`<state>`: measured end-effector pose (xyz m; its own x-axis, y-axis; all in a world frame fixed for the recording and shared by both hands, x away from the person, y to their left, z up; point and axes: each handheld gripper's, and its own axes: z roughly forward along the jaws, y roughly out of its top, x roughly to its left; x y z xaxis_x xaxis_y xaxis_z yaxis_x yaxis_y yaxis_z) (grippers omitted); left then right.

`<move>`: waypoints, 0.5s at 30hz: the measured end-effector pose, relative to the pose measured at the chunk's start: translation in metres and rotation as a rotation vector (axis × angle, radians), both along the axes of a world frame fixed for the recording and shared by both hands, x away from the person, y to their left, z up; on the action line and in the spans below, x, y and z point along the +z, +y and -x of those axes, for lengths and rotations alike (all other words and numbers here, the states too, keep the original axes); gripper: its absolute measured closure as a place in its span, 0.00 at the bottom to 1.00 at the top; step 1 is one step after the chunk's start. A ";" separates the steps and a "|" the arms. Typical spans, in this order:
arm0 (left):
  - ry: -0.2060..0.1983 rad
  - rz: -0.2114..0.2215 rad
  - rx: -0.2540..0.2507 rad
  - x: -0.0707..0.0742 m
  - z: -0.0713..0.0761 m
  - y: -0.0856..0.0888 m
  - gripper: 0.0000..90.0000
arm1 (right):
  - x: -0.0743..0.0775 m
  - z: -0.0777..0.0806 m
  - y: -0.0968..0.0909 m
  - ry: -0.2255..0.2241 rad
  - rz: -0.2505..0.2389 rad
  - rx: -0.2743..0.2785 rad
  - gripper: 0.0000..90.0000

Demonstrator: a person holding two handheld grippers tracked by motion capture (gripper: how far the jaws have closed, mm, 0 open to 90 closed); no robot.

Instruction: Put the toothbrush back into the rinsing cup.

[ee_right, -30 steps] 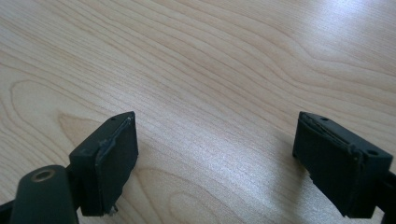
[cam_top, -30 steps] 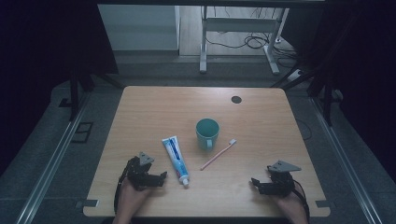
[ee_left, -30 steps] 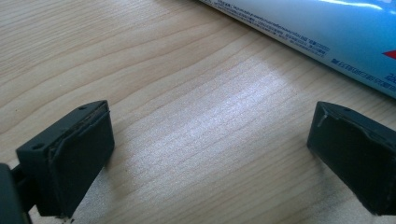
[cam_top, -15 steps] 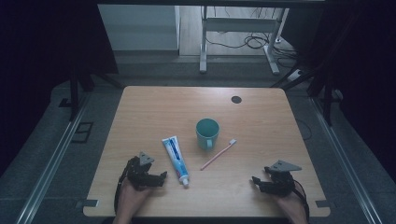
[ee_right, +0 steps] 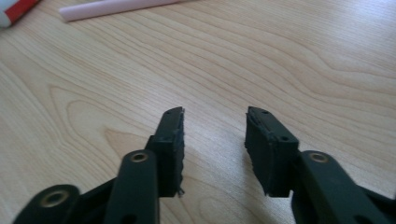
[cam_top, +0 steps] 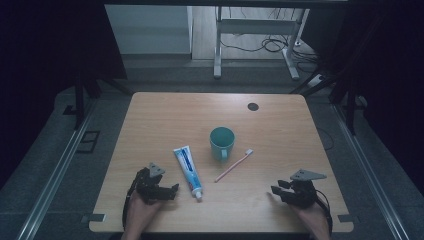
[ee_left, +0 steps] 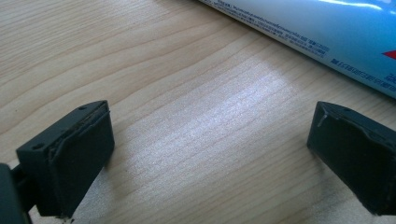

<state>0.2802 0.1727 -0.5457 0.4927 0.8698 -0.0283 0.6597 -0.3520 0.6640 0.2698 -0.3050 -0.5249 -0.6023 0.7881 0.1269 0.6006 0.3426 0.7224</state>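
Note:
A teal mug point(cam_top: 221, 141) stands mid-table. A blue and white toothpaste tube point(cam_top: 188, 170) lies left of it, and a pink toothbrush point(cam_top: 233, 166) lies to its right. My left gripper point(cam_top: 171, 190) rests at the front left, open, jaws pointing right toward the tube's cap end; in the left gripper view the tube point(ee_left: 322, 32) lies just beyond the wide-apart pads point(ee_left: 77, 154). At the front right sits my right gripper point(cam_top: 276, 191), open with nothing between its jaws, which have just been closing. The right gripper view has the toothbrush handle point(ee_right: 116, 8) beyond the gripper point(ee_right: 214, 122).
The wooden table point(cam_top: 170, 115) has a small dark round cap point(cam_top: 253, 106) at its back right. Beyond the far edge, a white desk frame point(cam_top: 250, 30) and cables sit on the floor. Dark surroundings flank both sides.
The right gripper's jaws have drawn closer together. Both hands have stayed in place, and the mug, tube and toothbrush have not moved.

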 end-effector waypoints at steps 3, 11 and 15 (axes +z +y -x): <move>0.000 0.000 0.000 0.000 0.000 0.000 0.01 | 0.005 -0.002 0.000 0.007 -0.006 0.012 0.76; 0.000 -0.001 0.002 0.000 0.000 0.000 0.01 | 0.012 -0.004 0.002 0.009 -0.005 0.032 0.94; 0.000 -0.001 0.004 0.000 0.000 0.000 0.01 | 0.015 -0.005 0.006 0.011 0.008 0.050 0.99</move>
